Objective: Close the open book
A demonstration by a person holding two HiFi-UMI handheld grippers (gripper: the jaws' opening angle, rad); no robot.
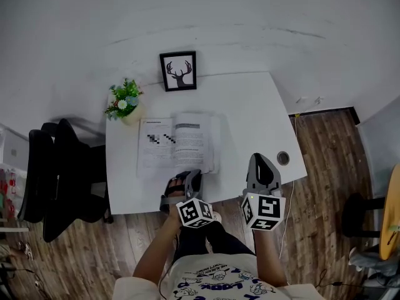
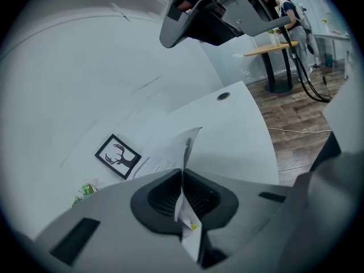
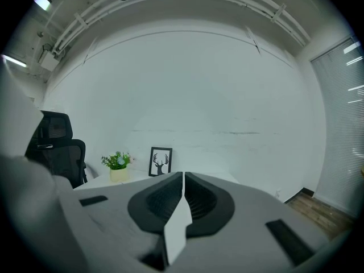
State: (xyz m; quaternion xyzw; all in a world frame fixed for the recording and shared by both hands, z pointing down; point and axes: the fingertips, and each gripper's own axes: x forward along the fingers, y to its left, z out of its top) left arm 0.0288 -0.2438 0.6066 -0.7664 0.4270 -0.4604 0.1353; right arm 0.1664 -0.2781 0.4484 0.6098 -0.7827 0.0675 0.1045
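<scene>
The book's [image 1: 178, 144] print is too small to read, and its near edge hides under the left gripper [image 1: 192, 180]. In the left gripper view, that gripper's body covers most of it.

No legible text, print on open book [image 1: 178, 144] pages too small, shirt [image 1: 212, 277] lettering blurred

The desk [image 1: 250, 105] is white. The book [image 1: 178, 144] has white pages with black print and little dark squares. The picture [image 1: 178, 71] shows a black deer in a black frame. The plant [image 1: 125, 99] is green, the chair [image 1: 56, 174] black, the floor [image 1: 325, 149] brown.
</scene>
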